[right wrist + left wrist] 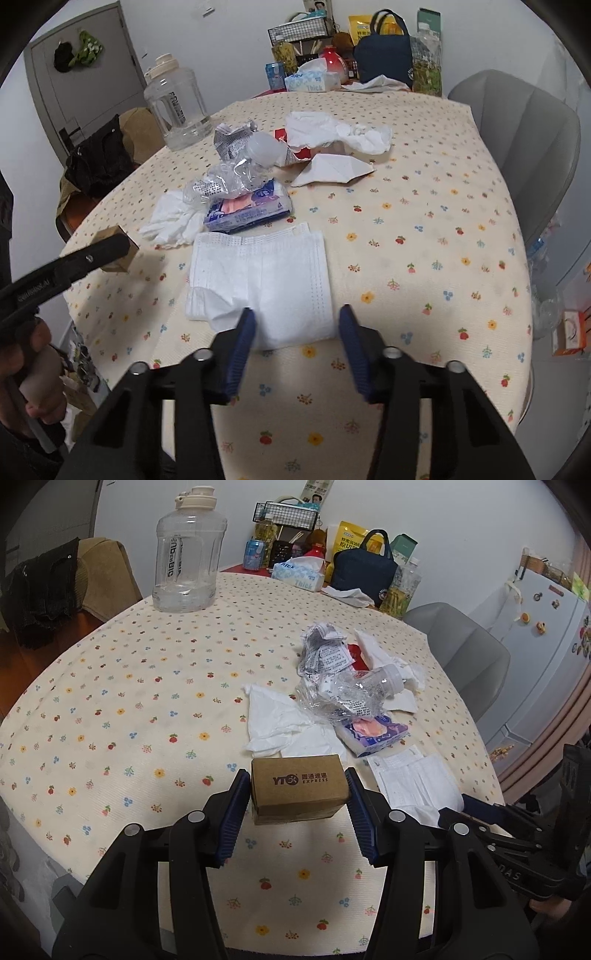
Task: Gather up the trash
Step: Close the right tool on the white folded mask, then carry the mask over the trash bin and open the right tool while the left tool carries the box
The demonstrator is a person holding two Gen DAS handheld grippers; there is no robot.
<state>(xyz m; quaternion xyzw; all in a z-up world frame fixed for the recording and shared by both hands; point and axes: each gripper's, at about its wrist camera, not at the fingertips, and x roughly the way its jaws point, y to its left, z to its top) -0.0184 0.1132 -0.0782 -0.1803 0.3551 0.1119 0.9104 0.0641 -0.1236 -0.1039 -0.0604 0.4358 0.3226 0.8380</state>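
cardboard box [117, 248] half hidden behind left gripper [297, 794], grey chair [524, 140] partly behind table

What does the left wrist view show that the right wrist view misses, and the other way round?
Only the left wrist view shows the fridge with magnets and the printed top of the cardboard box clamped in the left gripper. Only the right wrist view shows the grey door and the open right gripper over the face mask. Both show the crushed plastic bottle, the tissue pack and the water jug.
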